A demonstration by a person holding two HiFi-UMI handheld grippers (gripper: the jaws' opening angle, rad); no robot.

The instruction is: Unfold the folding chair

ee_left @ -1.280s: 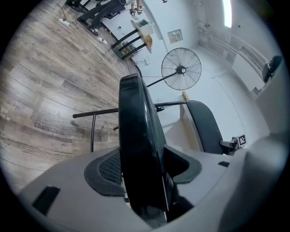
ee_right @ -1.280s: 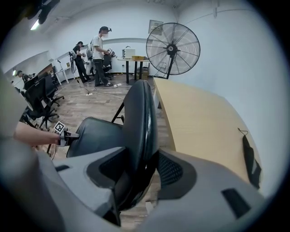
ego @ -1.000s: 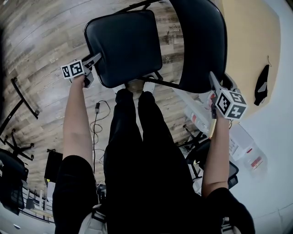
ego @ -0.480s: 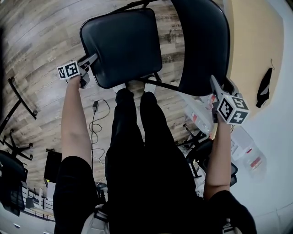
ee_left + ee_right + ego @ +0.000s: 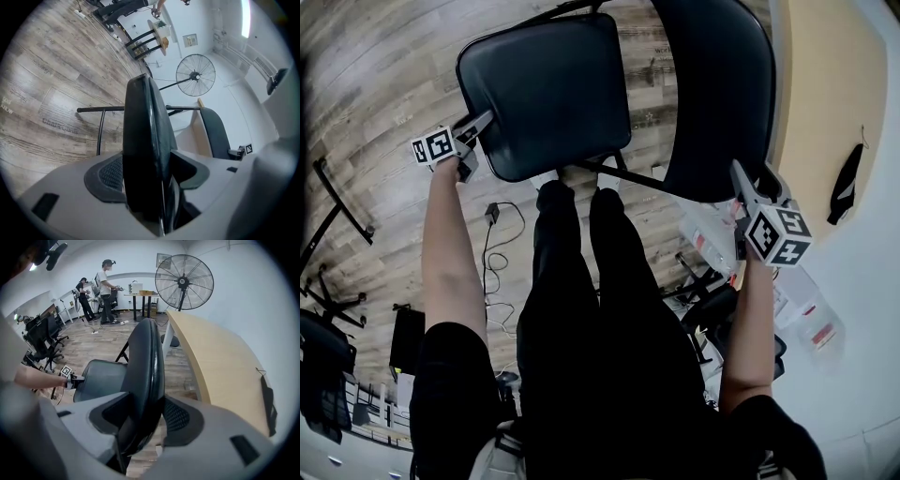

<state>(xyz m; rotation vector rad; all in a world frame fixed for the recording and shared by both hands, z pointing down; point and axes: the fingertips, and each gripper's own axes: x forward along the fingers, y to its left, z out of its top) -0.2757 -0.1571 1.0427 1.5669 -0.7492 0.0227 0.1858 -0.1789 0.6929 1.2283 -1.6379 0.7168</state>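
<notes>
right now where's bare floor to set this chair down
The wood floor left of and beyond the seat is bare. Crowded: cables by the left leg, boxes and a chair base at right near the table.

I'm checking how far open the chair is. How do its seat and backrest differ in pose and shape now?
The seat lies broad side up, near level; the backrest stands upright beside it. The seat is a flat, rounded square; the backrest bows in a curve. The left gripper clamps the seat's edge; the right gripper clamps the backrest's top edge. Both are black padded panels.
</notes>
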